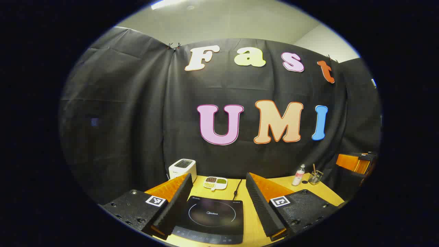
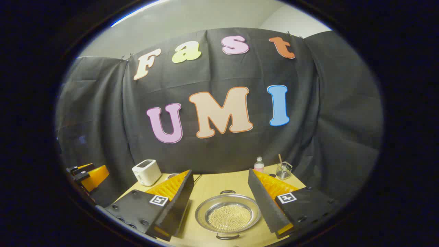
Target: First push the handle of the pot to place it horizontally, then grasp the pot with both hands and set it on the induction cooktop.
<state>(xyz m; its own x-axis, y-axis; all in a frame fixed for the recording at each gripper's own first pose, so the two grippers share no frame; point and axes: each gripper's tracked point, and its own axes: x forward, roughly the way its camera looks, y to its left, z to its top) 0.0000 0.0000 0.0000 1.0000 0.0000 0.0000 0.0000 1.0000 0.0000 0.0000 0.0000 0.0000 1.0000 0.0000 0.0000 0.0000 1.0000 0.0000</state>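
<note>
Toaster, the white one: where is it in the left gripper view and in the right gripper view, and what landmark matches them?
Left gripper view: the toaster stands lower left of centre, behind the induction cooktop.
Right gripper view: the toaster stands lower left, behind and left of the pot.
Shared landmark: the small bottle beside the glass jar.

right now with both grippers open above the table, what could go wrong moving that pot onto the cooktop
The pot is shallow and full of small beads; tilting it during a two-handed lift could likely spill them. Its handles are thin loops, so the right gripper or left gripper might slip off. The power cord behind the induction cooktop could snag.
</note>
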